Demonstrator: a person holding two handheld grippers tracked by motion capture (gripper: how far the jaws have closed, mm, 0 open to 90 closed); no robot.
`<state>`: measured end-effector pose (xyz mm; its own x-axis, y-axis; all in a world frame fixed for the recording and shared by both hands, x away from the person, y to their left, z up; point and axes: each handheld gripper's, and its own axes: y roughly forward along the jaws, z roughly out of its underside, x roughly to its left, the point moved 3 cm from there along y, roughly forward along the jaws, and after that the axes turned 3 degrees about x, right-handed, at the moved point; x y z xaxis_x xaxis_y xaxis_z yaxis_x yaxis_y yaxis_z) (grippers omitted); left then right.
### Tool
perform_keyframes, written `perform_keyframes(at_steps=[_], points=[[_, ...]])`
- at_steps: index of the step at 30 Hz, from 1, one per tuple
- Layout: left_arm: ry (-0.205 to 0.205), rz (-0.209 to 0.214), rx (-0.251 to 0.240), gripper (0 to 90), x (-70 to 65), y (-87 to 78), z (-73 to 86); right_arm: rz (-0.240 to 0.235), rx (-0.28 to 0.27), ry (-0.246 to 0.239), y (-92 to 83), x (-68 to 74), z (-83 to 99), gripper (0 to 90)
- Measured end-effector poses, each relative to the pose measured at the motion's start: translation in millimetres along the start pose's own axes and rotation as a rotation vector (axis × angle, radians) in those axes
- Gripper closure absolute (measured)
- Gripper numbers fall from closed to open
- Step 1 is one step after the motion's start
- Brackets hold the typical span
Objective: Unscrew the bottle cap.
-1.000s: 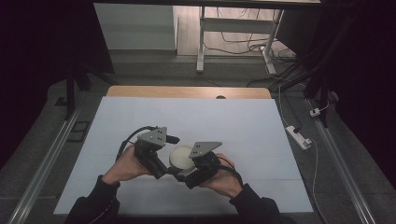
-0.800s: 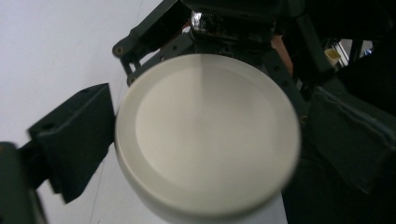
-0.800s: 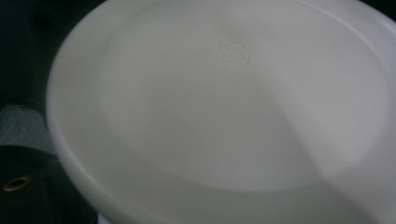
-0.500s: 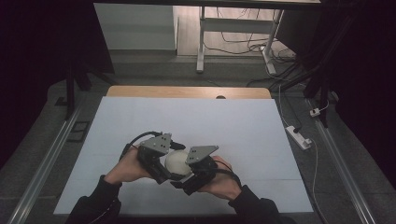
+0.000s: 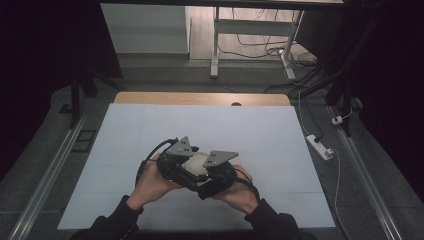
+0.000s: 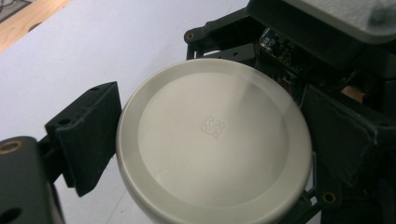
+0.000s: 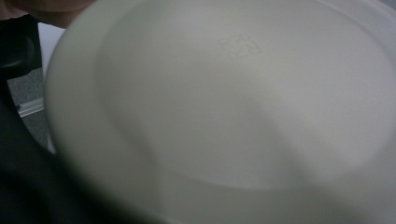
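No readable text is being shown; only a small embossed square mark is being displayed at the white lid's (image 6: 212,144) centre.

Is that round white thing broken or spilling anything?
Nothing stands out. The round off-white lid looks whole, with a smooth face, an even rim and a small embossed square mark at its middle. It sits between the left gripper and the right gripper over the white table, where no spill shows.

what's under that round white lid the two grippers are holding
Under the white lid, a white wall drops from its rim at the bottom edge, perhaps a container. The white table lies below. Anything inside is covered.
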<state>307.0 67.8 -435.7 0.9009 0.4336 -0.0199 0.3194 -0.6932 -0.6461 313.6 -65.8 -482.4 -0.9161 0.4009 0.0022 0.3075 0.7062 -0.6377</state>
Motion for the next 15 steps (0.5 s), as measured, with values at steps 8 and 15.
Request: perform_keyframes(at_steps=[8,15], points=[[0.084,0.121,-0.028,0.2,9.7,-17.5,3.2,-0.033,-0.005,-0.012,0.2,-3.2,2.6,6.7],[0.23,0.298,-0.03,1.4,10.0,-25.2,12.1,-0.153,-0.018,-0.072,-1.7,9.8,-0.7,6.7]])
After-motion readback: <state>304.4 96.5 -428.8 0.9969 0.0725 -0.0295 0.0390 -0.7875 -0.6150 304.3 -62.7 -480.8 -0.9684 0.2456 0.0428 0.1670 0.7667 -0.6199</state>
